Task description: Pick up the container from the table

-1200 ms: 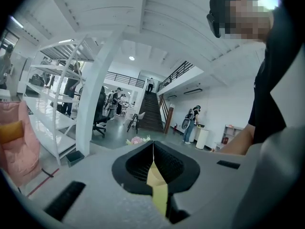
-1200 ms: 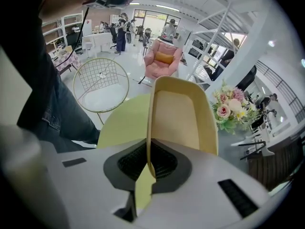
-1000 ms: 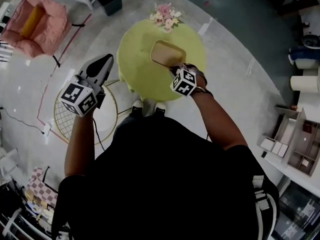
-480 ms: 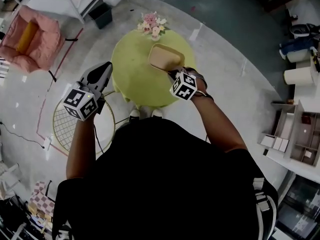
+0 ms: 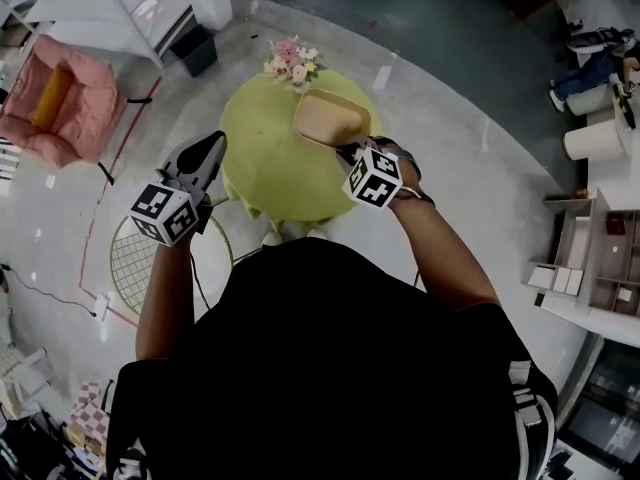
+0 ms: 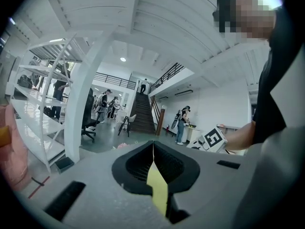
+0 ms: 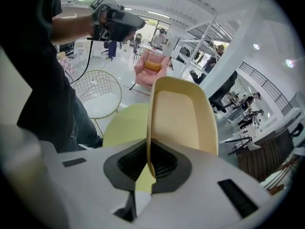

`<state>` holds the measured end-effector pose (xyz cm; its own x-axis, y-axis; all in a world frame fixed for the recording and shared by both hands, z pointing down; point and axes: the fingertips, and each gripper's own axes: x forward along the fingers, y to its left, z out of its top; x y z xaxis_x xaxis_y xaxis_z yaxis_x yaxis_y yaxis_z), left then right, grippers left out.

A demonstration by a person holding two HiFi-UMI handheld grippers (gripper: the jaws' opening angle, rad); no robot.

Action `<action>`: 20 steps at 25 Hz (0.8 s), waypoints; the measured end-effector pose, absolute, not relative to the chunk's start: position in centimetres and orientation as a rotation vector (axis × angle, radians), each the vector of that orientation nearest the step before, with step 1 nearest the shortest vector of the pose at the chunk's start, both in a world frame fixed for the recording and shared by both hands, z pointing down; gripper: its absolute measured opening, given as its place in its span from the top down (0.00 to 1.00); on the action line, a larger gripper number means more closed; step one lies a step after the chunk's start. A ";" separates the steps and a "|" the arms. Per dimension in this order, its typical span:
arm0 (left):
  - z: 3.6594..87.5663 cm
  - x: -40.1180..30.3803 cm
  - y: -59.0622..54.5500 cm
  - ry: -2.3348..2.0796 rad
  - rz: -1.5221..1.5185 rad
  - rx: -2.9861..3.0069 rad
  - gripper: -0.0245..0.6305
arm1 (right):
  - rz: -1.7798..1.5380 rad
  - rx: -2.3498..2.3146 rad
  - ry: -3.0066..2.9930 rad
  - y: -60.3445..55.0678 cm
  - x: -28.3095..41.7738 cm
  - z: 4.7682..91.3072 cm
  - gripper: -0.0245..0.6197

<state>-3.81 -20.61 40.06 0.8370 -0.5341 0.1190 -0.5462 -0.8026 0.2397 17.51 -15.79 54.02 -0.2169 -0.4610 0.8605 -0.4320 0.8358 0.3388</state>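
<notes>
A shallow beige container (image 5: 326, 118) hangs tilted over the round yellow-green table (image 5: 262, 168). My right gripper (image 5: 352, 152) is shut on its near rim. In the right gripper view the rim runs down between the closed pads, and the container (image 7: 183, 111) stands up ahead of my right gripper (image 7: 148, 162) with the table (image 7: 125, 127) below. My left gripper (image 5: 213, 142) hovers off the table's left edge, shut and holding nothing. In the left gripper view my left gripper (image 6: 153, 148) has its pads meeting, and a strip of the table (image 6: 158, 187) shows beneath.
A bunch of pink flowers (image 5: 290, 60) stands at the table's far edge. A round wire stool (image 5: 150, 258) sits on the floor to the left, under my left arm. A pink armchair (image 5: 55, 103) and white shelving (image 5: 120, 8) are at far left, and cabinets (image 5: 590, 268) at right.
My right gripper has risen with the container, lifting it off the table. My left gripper has drifted slightly, still shut.
</notes>
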 end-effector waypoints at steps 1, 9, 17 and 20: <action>40.0 -3.6 -20.5 -0.819 0.069 2.757 0.94 | -0.032 0.680 -1.843 -15.7 17.6 53.6 0.94; 39.5 -2.7 -19.9 -0.794 0.069 2.777 0.94 | -0.058 0.689 -1.852 -15.3 17.5 50.8 0.94; 39.1 -2.9 -19.2 -0.806 0.072 2.784 0.94 | -0.072 0.717 -1.869 -14.7 17.9 48.4 0.94; 39.1 -3.0 -18.7 -0.808 0.074 2.784 0.94 | -0.076 0.724 -1.869 -14.4 18.1 48.0 0.94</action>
<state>-3.01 -18.73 39.09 0.8457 -0.5212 0.1149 -0.5334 -0.8179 0.2159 18.07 -14.35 47.96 -0.2358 -0.5122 0.8259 -0.4436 0.8129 0.3774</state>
